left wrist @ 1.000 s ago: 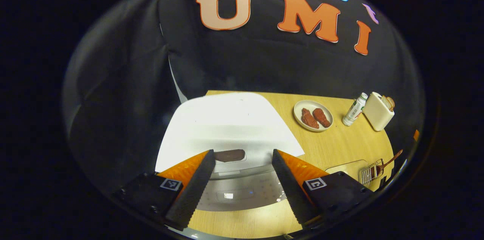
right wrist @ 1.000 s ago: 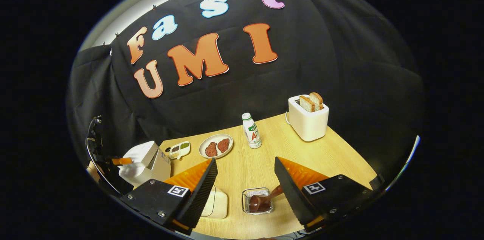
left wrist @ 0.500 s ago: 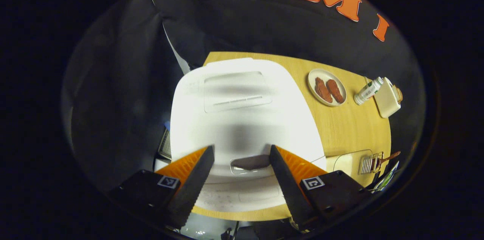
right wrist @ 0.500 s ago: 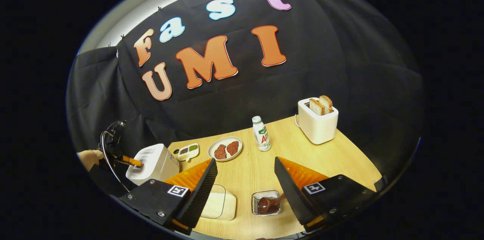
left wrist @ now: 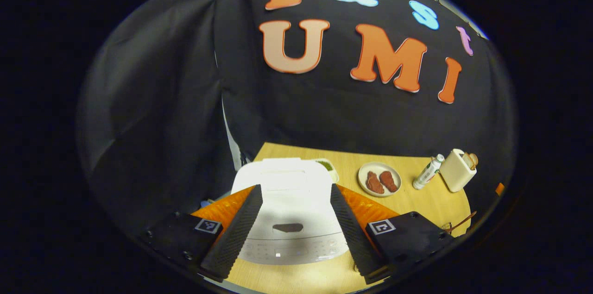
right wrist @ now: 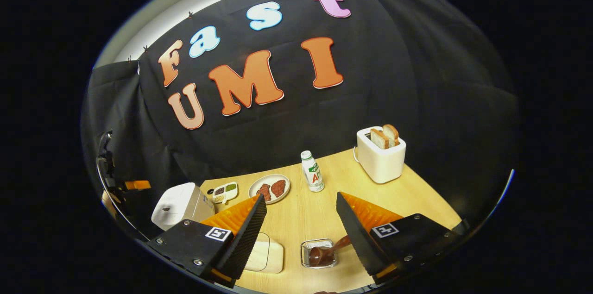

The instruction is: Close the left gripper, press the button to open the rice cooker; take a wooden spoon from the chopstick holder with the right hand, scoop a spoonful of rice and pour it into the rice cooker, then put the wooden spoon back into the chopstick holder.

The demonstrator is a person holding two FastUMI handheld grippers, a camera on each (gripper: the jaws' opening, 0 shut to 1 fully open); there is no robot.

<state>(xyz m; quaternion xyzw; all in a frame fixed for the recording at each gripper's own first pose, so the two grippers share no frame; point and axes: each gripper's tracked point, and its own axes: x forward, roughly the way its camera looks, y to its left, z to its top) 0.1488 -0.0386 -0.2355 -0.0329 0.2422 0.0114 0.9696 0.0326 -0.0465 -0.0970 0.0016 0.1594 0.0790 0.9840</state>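
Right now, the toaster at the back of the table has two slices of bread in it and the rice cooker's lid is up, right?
Not quite: the rice cooker lid is down, as the left gripper view shows. The toaster does hold two slices of bread.

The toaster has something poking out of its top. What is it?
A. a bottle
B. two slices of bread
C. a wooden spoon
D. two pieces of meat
B: two slices of bread stand in the slots of the white toaster, in the right gripper view.
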